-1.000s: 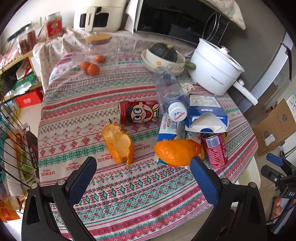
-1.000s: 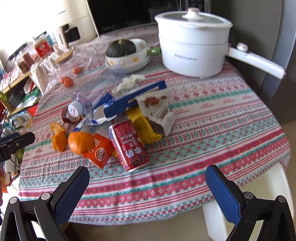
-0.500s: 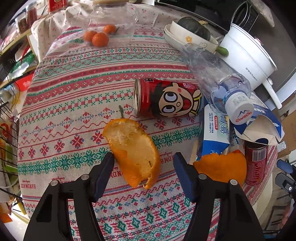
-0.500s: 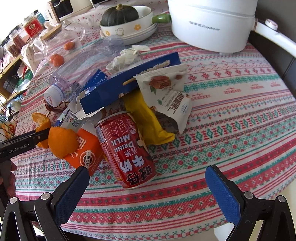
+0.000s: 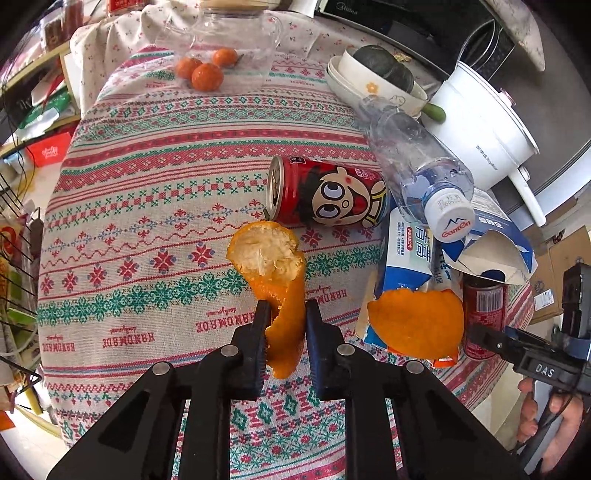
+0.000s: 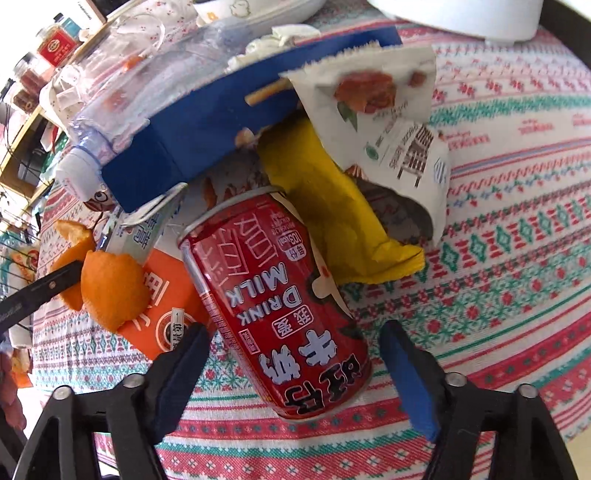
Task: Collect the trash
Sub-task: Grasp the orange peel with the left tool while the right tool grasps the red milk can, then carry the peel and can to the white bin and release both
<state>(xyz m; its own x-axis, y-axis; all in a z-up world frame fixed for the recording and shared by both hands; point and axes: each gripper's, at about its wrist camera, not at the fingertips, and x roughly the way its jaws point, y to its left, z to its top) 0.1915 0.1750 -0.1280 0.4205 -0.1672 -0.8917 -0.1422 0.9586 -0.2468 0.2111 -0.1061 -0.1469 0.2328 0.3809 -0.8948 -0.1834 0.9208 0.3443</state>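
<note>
An orange peel (image 5: 266,254) lies on the patterned tablecloth (image 5: 147,206). My left gripper (image 5: 288,321) pinches the peel's near end, jaws still closing. A red milk can (image 6: 273,295) lies on its side between the fingers of my right gripper (image 6: 295,332), whose jaws are closing, with gaps left on both sides. A second peel (image 5: 417,321) rests on an orange packet (image 6: 166,295). Piled behind are a cartoon can (image 5: 328,195), a clear bottle (image 5: 417,162), a blue carton (image 5: 491,240), a yellow wrapper (image 6: 332,206) and a white snack bag (image 6: 388,110).
At the back stand a white pot (image 5: 480,122), a bowl with a green squash (image 5: 376,77), three tangerines (image 5: 203,70) and a glass jar (image 5: 221,29). A wire rack (image 5: 14,221) stands left of the table. The table's front edge is just below both grippers.
My left gripper came down and narrowed from wide open onto the orange peel. My right gripper dropped toward the red milk can and its jaws drew in around it.
</note>
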